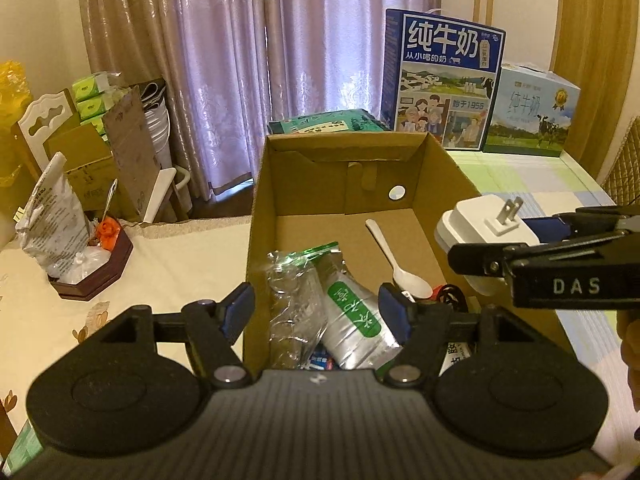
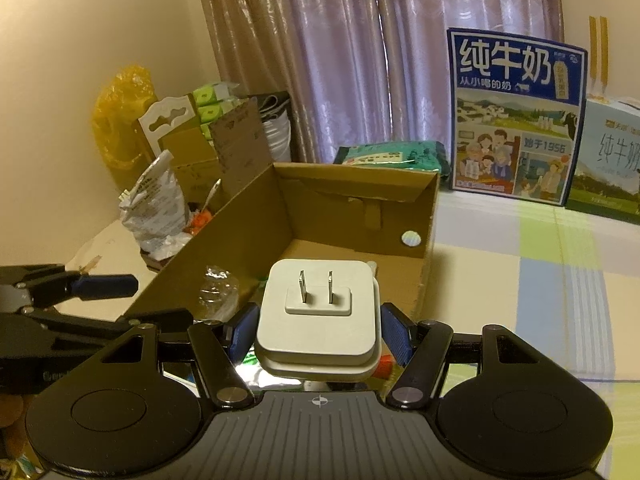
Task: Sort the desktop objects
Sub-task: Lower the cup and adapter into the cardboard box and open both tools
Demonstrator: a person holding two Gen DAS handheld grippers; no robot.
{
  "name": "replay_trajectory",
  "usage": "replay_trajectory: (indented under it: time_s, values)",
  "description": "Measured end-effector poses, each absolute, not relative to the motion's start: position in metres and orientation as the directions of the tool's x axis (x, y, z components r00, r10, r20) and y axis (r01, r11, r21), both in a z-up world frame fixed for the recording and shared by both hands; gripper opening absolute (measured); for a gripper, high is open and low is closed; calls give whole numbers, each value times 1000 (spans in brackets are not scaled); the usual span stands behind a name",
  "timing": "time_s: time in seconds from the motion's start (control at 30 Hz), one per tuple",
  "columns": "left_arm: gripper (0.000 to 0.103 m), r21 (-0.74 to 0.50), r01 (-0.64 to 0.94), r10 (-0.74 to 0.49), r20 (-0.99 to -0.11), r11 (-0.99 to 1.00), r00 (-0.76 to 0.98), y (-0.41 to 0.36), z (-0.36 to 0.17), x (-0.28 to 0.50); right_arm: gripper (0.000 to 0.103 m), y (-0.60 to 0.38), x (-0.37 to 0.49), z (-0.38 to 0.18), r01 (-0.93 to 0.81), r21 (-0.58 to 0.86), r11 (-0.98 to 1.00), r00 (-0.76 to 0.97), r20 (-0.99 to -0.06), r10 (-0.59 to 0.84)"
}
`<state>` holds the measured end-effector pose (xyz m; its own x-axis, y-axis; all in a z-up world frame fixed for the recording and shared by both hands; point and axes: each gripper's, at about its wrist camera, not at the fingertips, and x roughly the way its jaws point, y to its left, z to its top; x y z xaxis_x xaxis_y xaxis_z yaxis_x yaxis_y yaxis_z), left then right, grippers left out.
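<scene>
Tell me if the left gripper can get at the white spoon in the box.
Probably yes: the left gripper hangs open over the cardboard box, and the white spoon lies uncovered beside the silver packet, just ahead.

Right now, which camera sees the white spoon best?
The left wrist view: the white spoon lies whole and unblocked on the floor of the cardboard box. In the right wrist view, the white charger held by the right gripper hides it.

The cardboard box at centre frame is plain brown. Inside it lie a white plastic spoon and a silver packet with a green label. The charger is white with grey prongs. At upper right, the milk carton is dark blue with white lettering. The curtains are pale purple, with a faint swirl pattern.
</scene>
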<state>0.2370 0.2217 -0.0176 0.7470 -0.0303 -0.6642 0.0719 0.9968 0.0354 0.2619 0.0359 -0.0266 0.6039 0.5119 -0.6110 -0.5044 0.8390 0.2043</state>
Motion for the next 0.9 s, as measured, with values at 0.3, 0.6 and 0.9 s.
replay_trajectory:
  time_s: [0.3,0.6,0.9]
  values:
    - [67,22,79,-44,-667,997,744,225,-15,228,81,26,266,-21,-486,257,836,609,-587,534]
    - [87,34,73,-33,-655,997,755,217,-7,212,95,6,248,-13,-449,262,854,618,-599,509]
    - [101,53,59,-12,-630,997,777,211,7,177,101,-23,206,-7,-430,271,861,607,-620,497]
